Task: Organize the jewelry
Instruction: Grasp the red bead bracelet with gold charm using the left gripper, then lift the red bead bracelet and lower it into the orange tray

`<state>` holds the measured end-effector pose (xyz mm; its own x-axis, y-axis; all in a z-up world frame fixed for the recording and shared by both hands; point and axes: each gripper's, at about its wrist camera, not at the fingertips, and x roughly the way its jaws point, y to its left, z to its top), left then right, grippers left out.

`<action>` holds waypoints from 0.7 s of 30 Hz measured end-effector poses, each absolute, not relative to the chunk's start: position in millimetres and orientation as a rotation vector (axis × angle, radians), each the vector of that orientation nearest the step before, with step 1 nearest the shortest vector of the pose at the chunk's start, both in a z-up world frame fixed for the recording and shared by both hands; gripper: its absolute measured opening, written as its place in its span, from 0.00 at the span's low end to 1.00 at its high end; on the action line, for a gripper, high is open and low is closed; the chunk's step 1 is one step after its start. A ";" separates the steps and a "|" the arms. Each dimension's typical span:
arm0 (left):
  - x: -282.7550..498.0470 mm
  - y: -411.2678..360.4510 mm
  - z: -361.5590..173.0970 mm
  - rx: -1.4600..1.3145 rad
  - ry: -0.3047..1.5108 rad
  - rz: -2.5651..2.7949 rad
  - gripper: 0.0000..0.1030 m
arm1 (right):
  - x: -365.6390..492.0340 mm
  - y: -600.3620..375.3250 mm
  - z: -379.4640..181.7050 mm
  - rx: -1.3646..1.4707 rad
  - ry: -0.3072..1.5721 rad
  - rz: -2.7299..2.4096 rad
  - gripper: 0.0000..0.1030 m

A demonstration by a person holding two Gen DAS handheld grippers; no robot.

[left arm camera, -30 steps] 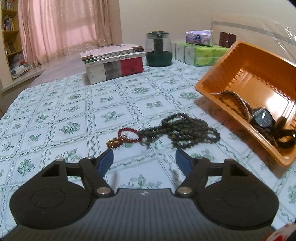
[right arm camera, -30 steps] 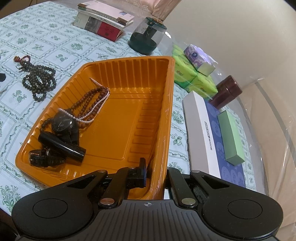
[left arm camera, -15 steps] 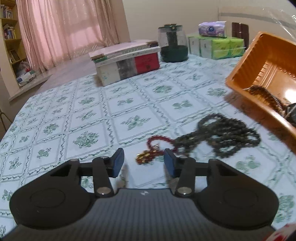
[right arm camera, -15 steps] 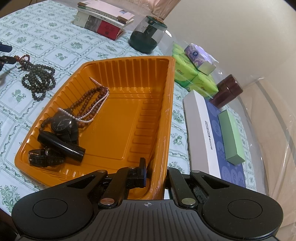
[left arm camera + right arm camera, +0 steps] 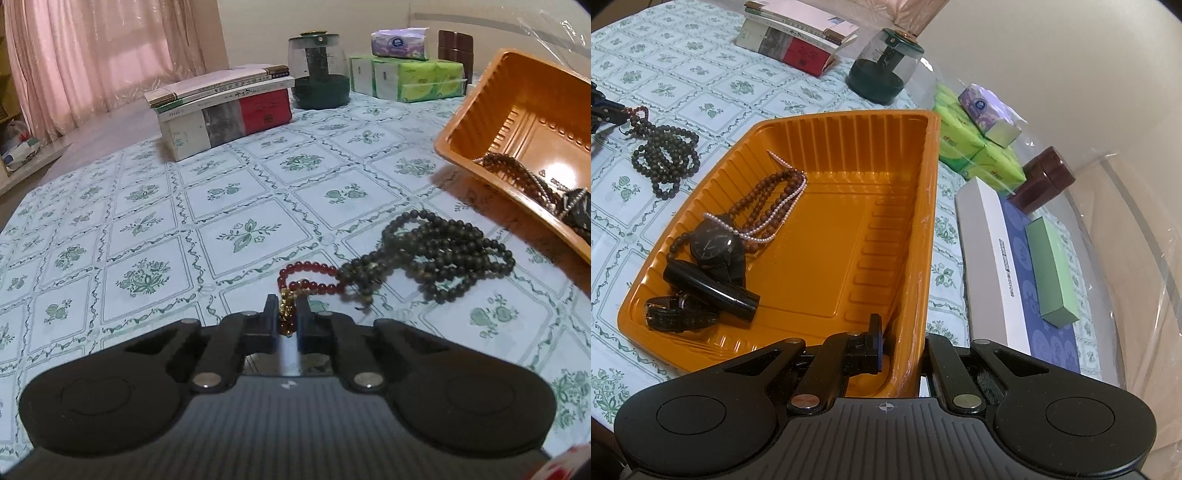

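Note:
A red bead bracelet [image 5: 308, 275] with a gold charm lies on the tablecloth, joined to a pile of dark bead strands [image 5: 436, 258]. My left gripper [image 5: 287, 317] is shut on the bracelet's gold charm end. My right gripper [image 5: 901, 350] is shut on the near wall of the orange tray [image 5: 849, 236], tilting it. The tray holds brown beads [image 5: 764, 203], a pearl strand, a black watch [image 5: 713, 245], a black tube [image 5: 709, 291] and a strap. The dark beads [image 5: 665, 162] and left gripper also show at the right wrist view's left edge.
Stacked books [image 5: 225, 107], a dark glass jar [image 5: 319, 83] and green tissue packs [image 5: 406, 79] stand at the table's back. A white-and-blue box [image 5: 1008, 266] with a green box [image 5: 1052, 269] on it lies right of the tray, near brown containers [image 5: 1041, 181].
My left gripper moved forward to the bracelet and closed from wide open onto its gold charm end. The right gripper kept its hold on the tray.

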<state>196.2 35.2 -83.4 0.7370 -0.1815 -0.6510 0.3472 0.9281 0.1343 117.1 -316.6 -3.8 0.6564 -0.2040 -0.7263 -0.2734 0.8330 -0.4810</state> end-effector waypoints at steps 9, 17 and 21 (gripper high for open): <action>149.2 50.3 -71.6 0.242 0.677 -0.254 0.04 | 114.2 -312.7 -2.8 -0.620 0.857 0.040 0.05; 133.5 64.6 -37.2 0.240 0.615 -0.220 0.04 | 112.9 -311.5 -3.0 -0.621 0.853 0.039 0.05; 134.2 69.4 -13.8 0.231 0.572 -0.221 0.04 | 111.8 -311.5 -2.2 -0.621 0.851 0.038 0.05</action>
<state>134.2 69.4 -13.8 0.8186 -0.1417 -0.5565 0.2691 0.9508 0.1537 111.8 -311.5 -2.2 0.6696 -0.2090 -0.7127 -0.2723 0.8237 -0.4973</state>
